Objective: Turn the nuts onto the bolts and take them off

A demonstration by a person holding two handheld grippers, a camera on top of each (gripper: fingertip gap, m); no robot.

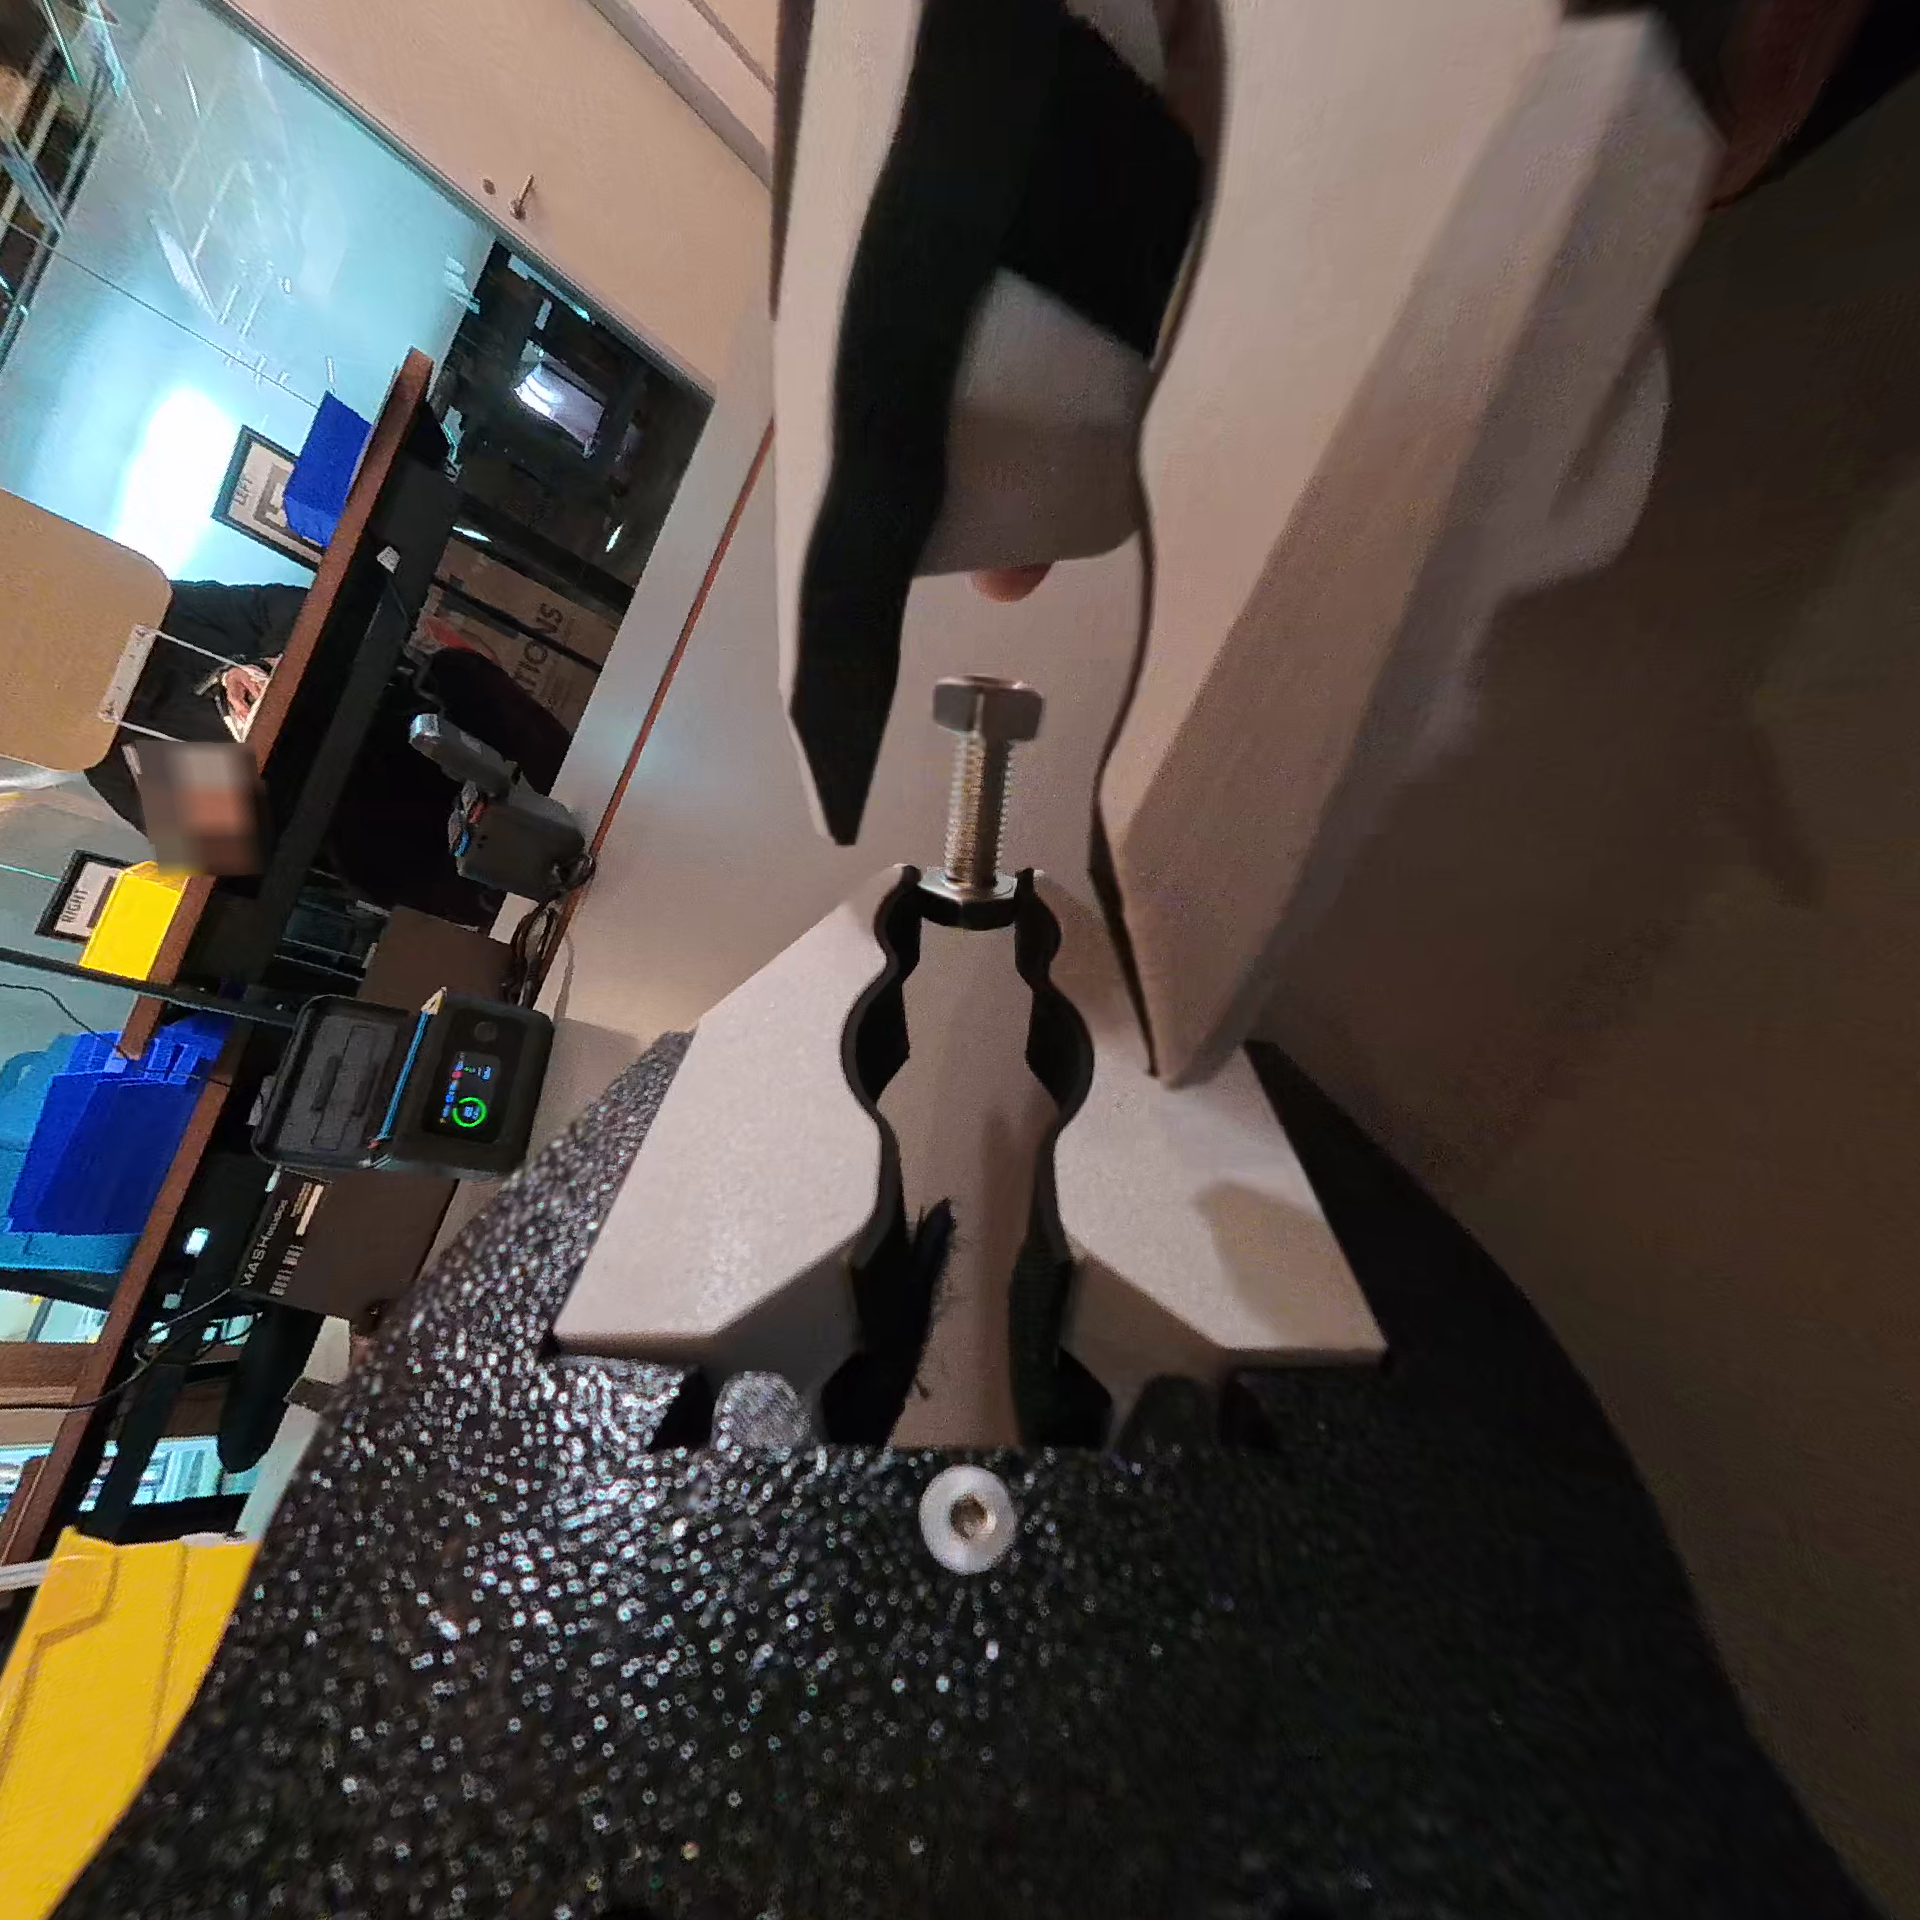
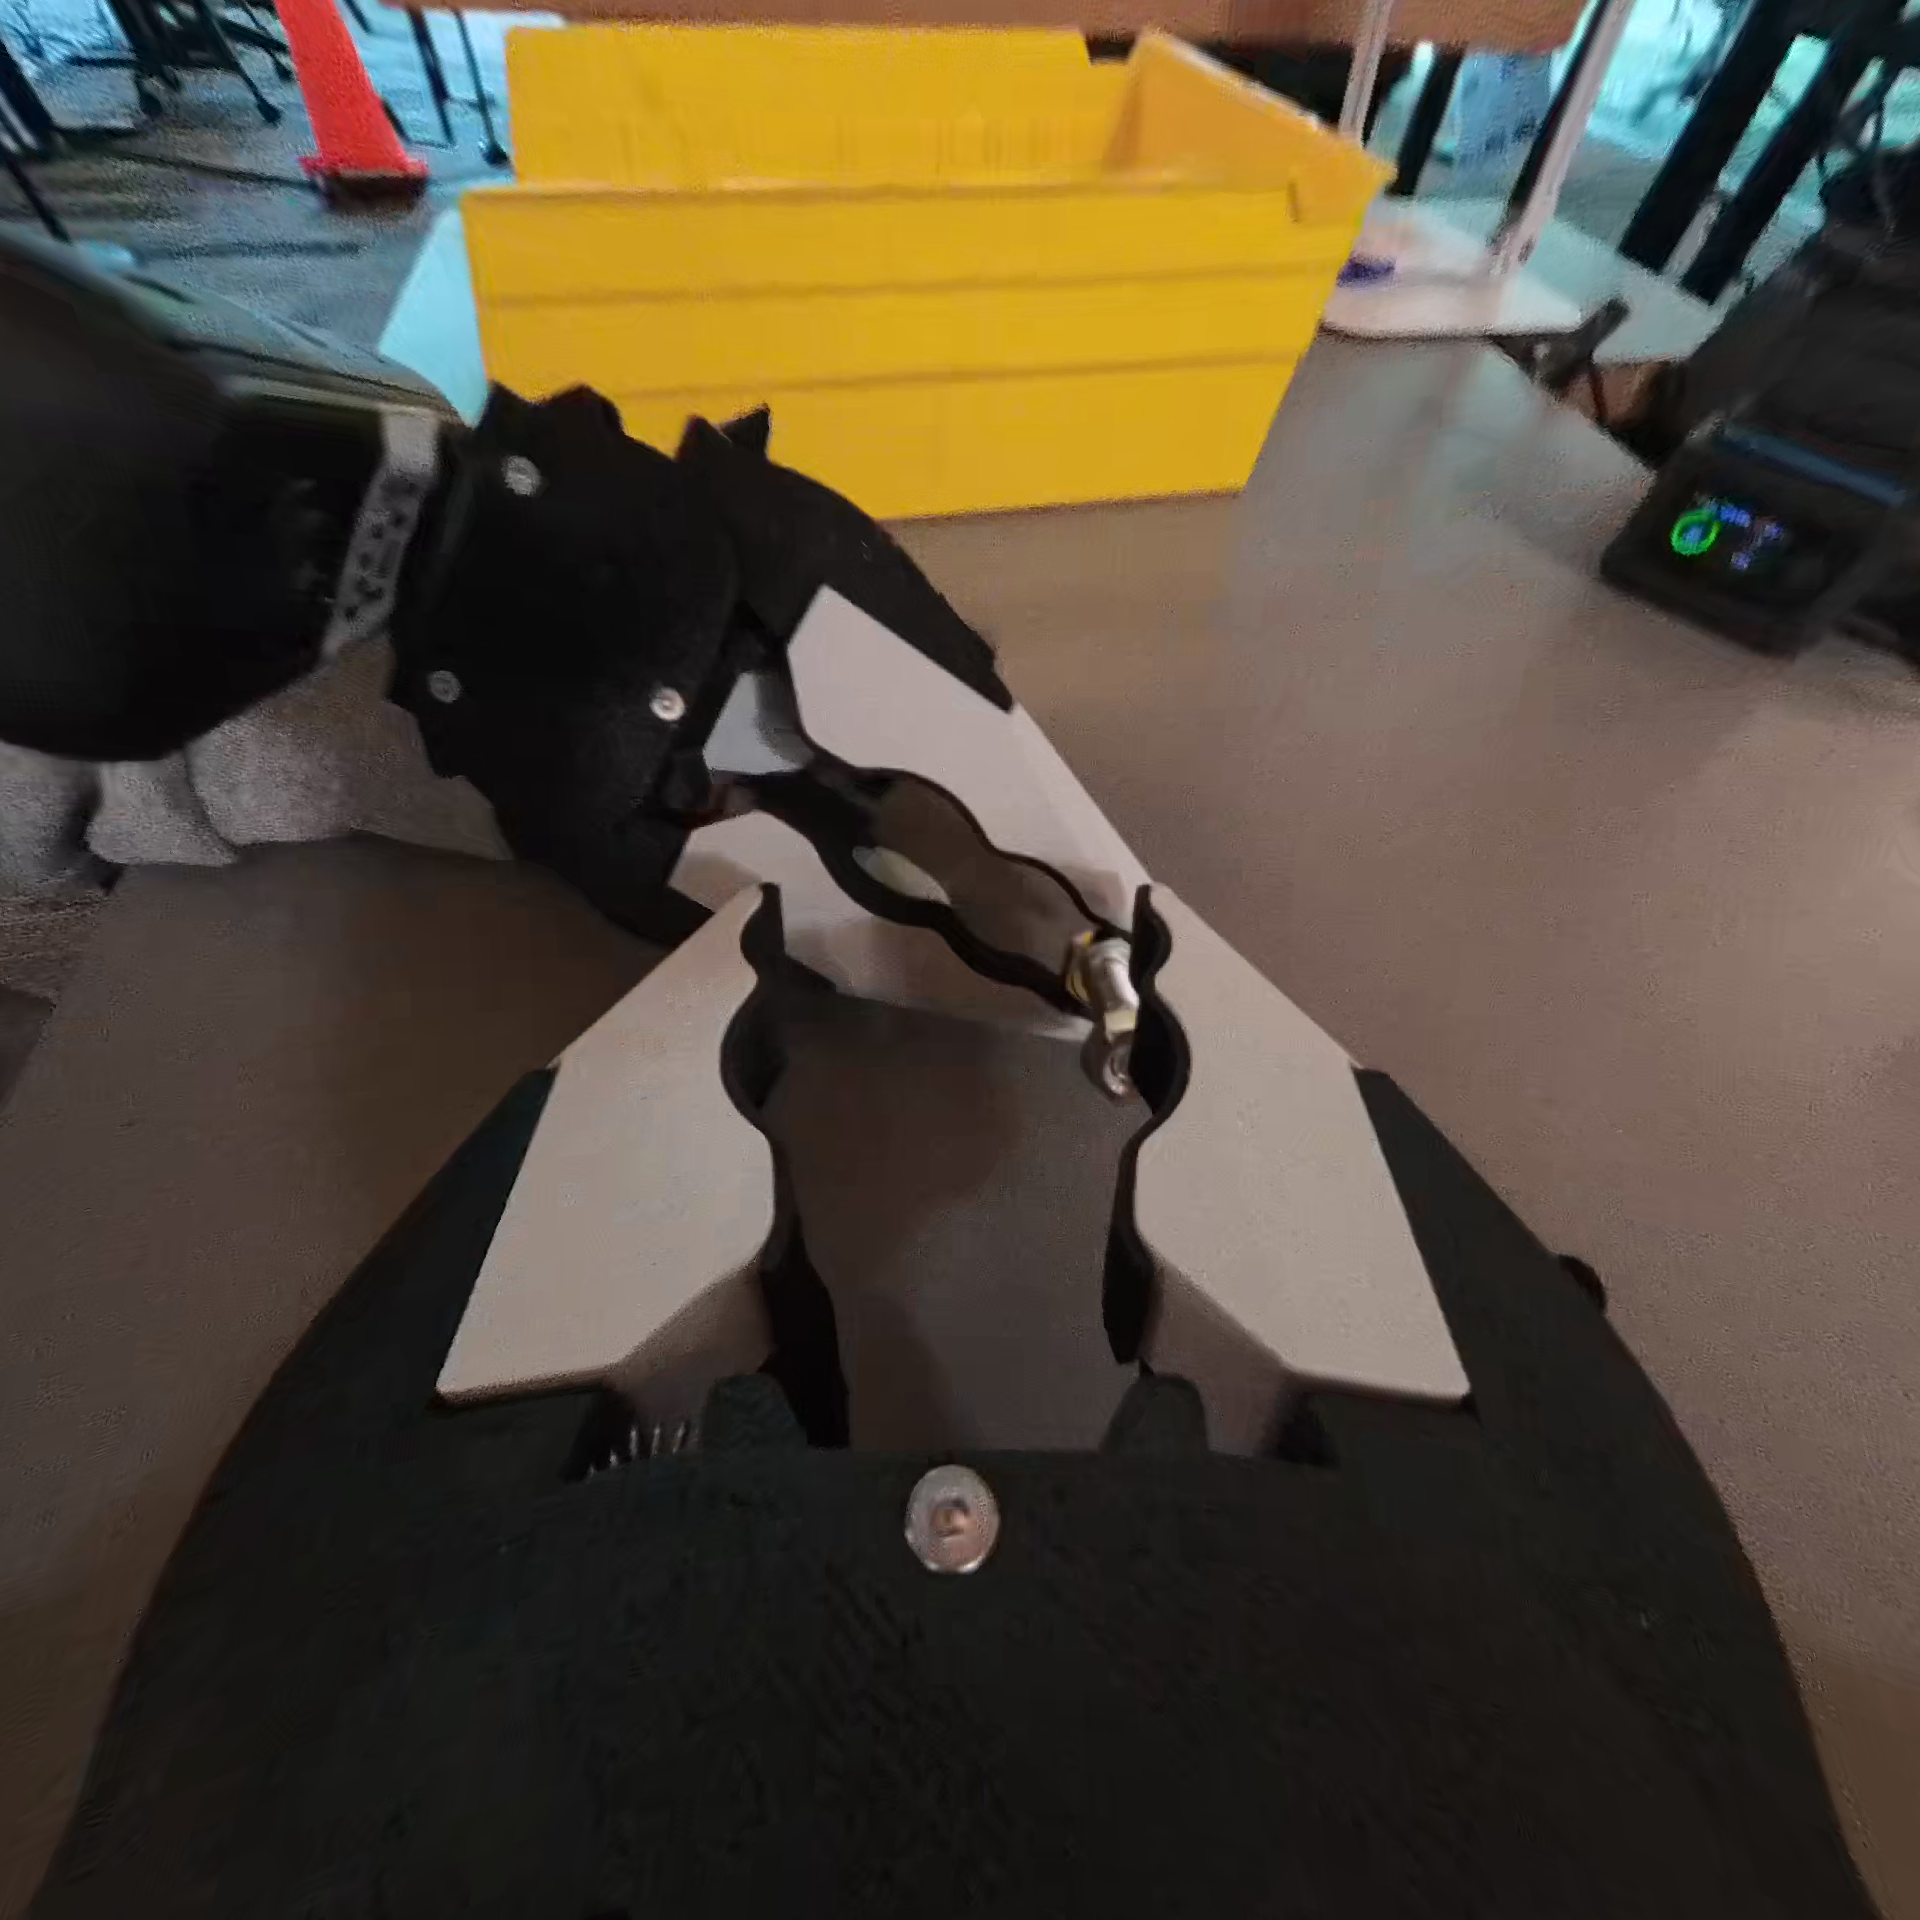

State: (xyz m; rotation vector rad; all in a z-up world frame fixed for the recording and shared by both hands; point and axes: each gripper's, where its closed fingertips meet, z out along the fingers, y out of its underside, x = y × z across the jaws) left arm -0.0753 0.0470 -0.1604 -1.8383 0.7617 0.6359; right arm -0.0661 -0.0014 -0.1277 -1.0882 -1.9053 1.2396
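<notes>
Grey-brown desk [image 2: 1455,779] surface carries the work; an office with more desks and blue bins lies behind.

Nearest, left wrist view: left gripper [image 1: 971,894], jaws closed on a hex nut [image 1: 968,891] pinched at the very fingertips. A threaded bolt [image 1: 977,790] stands out of that nut, pointing away from the camera, its hex head [image 1: 987,707] at the far end. Much bare thread shows between nut and head, so the nut sits low on the shank, near the tip.

Just beyond the bolt head: right gripper [image 1: 977,821] comes in from the opposite side, its jaws apart and straddling the bolt without visible contact. The right wrist view agrees: right gripper [image 2: 951,997] is spread wide, and the bolt [image 2: 1107,997] lies close to its right finger [image 2: 1247,1143]. Contact there cannot be told.

Judgement on progress: nut and bolt are engaged but far from fully run together. Whether this is winding on or winding off cannot be read from the frames. Either way, the remaining turns and the final separation are still to do.

Farther off: a grey cloth [image 2: 260,790] under the left gripper, a yellow bin [image 2: 883,312] toward the far edge, a small black device with a lit screen [image 2: 1745,551] at the far right, and an orange cone [image 2: 348,94] on the floor beyond.
</notes>
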